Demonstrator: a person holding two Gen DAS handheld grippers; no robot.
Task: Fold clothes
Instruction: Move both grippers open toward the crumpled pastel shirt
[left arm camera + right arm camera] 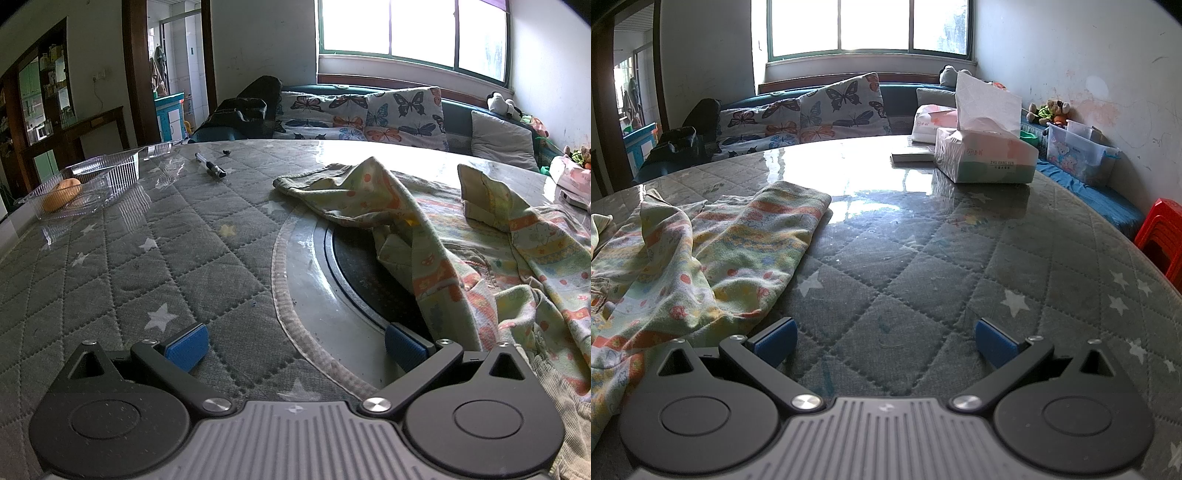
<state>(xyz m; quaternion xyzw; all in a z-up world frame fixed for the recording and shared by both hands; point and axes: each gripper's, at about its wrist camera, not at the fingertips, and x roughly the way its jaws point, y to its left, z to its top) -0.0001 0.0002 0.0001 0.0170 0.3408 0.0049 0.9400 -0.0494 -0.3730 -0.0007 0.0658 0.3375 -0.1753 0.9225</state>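
Plainly the folding has not begun: both sets of fingers stand wide with nothing between them. The left gripper (295,349) hangs over the quilted surface (129,280) at the near left edge of the patterned garment (480,266); the right gripper (886,343) hangs at the garment's near right edge, its left finger just beside the cloth.

The garment lies rumpled in the middle of the surface, partly over a dark round inset (354,269), with one limp section trailing far left and another standing up in a crease farther right. I judge the step in hand to be the approach. The next move calls for each gripper to find a hem or corner at the near edge, pinch a single layer, and draw the cloth flat before any fold.

Farther off on the left, a clear plastic tray (92,184) holds an orange-brown, bun-like item (61,194). Far right, an open tissue pack (986,155) shows a sheet sticking up, with a second pack (929,122) behind it. Beyond the surface, a clear storage box (1078,151) sits on the bench; its contents I cannot tell.
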